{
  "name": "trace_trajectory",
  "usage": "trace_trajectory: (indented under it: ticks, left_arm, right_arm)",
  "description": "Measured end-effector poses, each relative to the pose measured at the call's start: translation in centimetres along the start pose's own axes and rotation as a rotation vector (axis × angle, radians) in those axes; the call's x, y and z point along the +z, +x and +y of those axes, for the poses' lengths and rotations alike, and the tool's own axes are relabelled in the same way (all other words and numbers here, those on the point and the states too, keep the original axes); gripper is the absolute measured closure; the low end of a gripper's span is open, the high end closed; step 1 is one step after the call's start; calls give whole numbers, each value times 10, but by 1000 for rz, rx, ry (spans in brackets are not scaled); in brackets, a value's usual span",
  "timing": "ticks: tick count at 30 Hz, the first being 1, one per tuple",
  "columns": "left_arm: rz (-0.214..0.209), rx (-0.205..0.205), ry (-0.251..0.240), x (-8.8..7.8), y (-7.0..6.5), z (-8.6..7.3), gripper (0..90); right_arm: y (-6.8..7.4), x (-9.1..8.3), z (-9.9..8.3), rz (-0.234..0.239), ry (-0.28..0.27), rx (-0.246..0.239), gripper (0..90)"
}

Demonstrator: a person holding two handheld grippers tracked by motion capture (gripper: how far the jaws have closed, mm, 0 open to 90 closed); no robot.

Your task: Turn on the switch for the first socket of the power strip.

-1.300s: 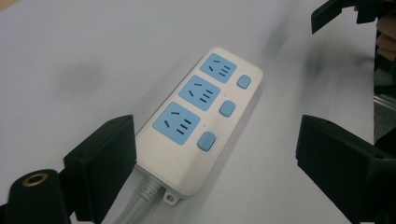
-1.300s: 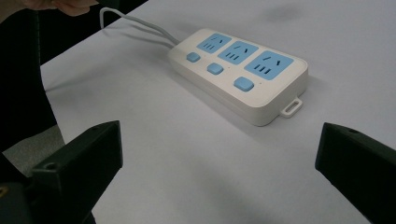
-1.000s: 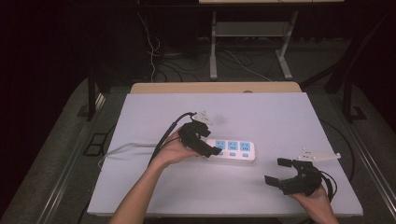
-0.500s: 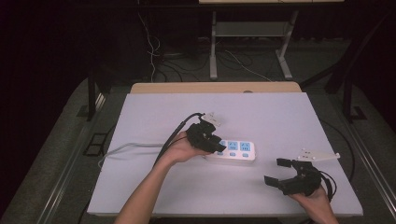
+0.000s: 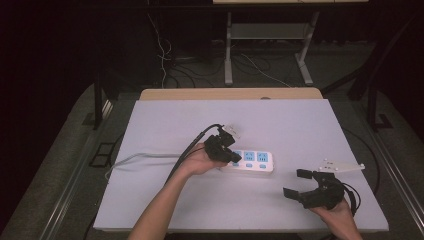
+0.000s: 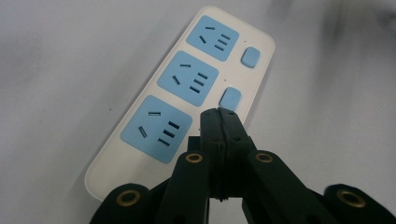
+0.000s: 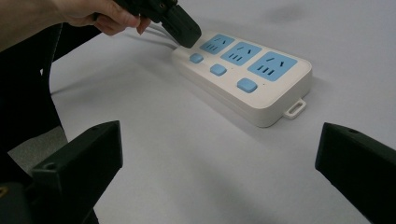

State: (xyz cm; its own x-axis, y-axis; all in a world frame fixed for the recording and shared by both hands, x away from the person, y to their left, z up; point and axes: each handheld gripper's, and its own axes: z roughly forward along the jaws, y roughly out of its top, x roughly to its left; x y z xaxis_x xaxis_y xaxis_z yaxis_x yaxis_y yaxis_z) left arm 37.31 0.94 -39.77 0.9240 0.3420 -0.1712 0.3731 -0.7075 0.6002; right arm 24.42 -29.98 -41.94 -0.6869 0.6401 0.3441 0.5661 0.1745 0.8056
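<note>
Left gripper view, closed left claw (image 6: 219, 114) tips over power strip (image 6: 140, 154)

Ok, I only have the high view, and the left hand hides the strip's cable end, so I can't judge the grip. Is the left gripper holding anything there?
Observer: No. In the left gripper view, the left gripper has just been closing its jaws. They now meet, with nothing between them.
Operator: Where do the tips point?
Observer: At the power strip's row of blue switches, just short of the middle switch.
Operator: Are they pressing one?
Observer: I cannot tell. In the right gripper view the tips sit just beyond the end switch, very close to the strip's top.
</note>
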Motion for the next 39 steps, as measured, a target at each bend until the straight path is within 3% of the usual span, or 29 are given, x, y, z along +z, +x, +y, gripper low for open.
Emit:
trace_trajectory:
  ticks: [6, 15, 24, 36, 39]
  left_arm:
    - [12, 12, 34, 9, 1, -1, 892]
    - [-3, -14, 22, 10, 4, -1, 893]
    - [-54, -58, 6, 12, 12, -6, 896]
    - [-7, -43, -7, 15, 4, -7, 900]
    - [-35, -78, -33, 15, 8, -11, 900]
  right_arm:
    - [0, 0, 0, 1, -1, -3, 4]
    - [-1, -1, 0, 1, -5, -1, 4]
    - [-1, -2, 0, -1, -9, 1, 4]
    - [1, -7, 1, -2, -28, -4, 4]
    - [1, -7, 1, -1, -29, -3, 4]
